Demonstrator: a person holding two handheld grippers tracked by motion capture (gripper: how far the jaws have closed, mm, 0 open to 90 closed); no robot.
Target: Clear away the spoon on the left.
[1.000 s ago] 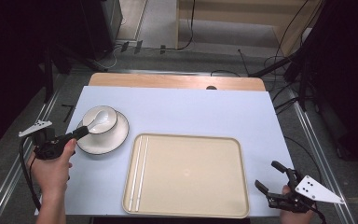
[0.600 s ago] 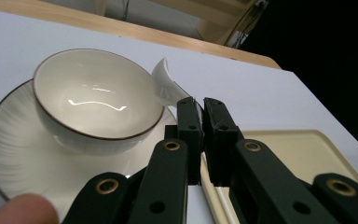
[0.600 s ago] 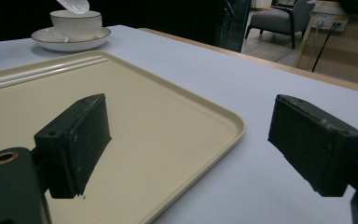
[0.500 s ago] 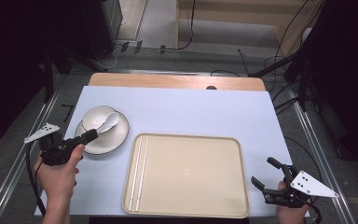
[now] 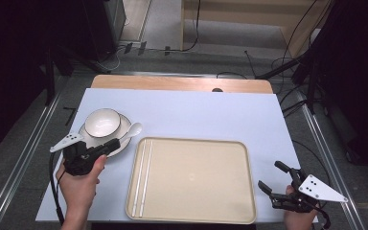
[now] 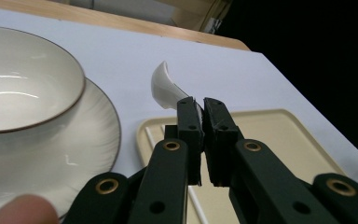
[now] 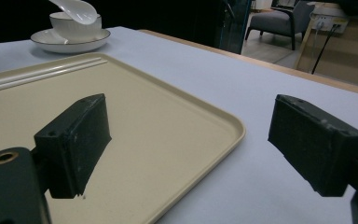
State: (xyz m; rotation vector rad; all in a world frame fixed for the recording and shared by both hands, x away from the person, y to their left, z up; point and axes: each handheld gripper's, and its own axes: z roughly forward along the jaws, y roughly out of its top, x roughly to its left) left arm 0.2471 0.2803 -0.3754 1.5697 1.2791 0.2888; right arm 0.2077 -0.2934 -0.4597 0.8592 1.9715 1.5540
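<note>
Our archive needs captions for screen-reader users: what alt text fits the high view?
The left gripper, shut on the handle of a white ceramic spoon, holds it beside a white bowl on a white plate. A beige rectangular plastic tray lies on the pale blue table; the right gripper waits open.

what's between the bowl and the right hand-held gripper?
The beige tray, nothing on it, in the high view, sits between bowl and right hand-held gripper.
</note>
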